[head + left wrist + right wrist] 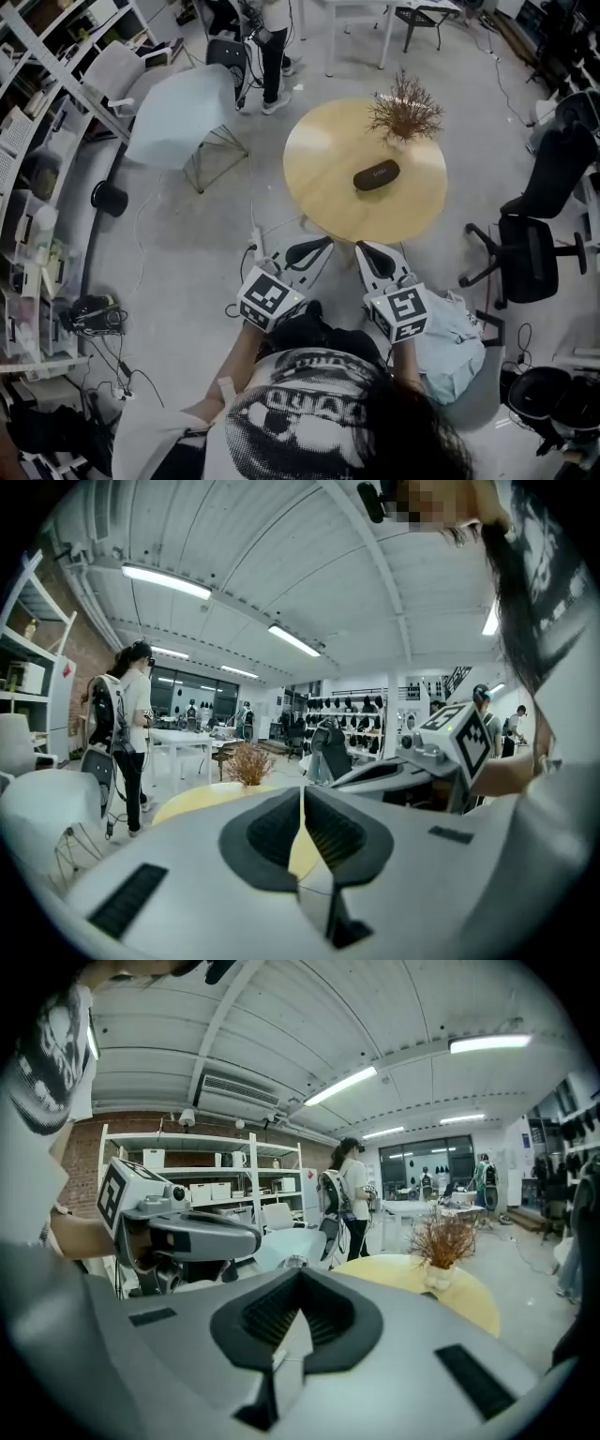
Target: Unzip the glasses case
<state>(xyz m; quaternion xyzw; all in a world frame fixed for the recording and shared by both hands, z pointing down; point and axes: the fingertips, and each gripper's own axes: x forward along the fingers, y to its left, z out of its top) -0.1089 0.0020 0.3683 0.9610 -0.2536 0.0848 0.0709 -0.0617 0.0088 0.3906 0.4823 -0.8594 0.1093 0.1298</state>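
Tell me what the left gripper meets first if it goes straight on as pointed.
The left gripper would probably reach the table's near edge first, short of the glasses case; depth is unclear.

Ceiling strip lights [164, 581] give even, fairly dim indoor light with soft shadows. Both gripper views bend strongly at their dark, rounded edges, and the nearest surfaces look soft. The head view is muted.

- The head view looks steeply down from above the person onto the left tool [323, 246], the right tool [364, 249] and the round pale-wood table [328, 178] just ahead.
- Each tool's view looks nearly level along its own jaws.
- Both show that table and its dried brown twig plant [442, 1237] from near the table's edge.
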